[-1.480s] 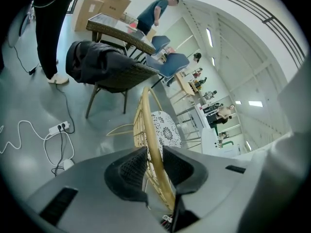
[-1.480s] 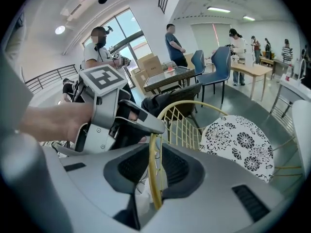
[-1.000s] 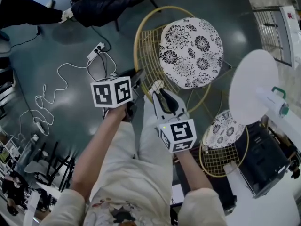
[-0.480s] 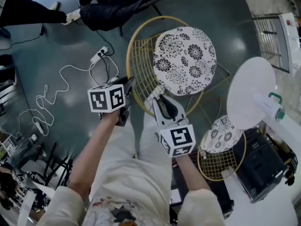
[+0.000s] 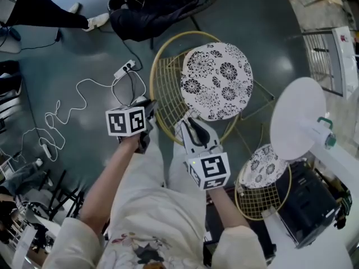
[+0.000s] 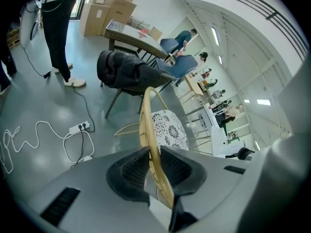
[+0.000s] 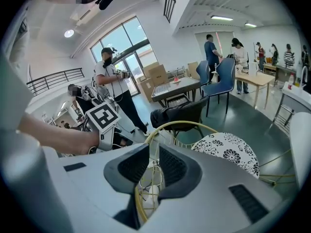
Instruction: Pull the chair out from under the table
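Under my tongs the dark glossy floor spreads out. My left gripper and right gripper clench the yellow wire chair by its back rim, side by side. Its flowered cushion lies just beyond them. A white power strip lies past my left gripper, and the round white table is off to the right.

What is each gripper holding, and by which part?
Both hold the yellow wire chair by the top rim of its backrest: the left gripper is shut on it, and the right gripper beside it.
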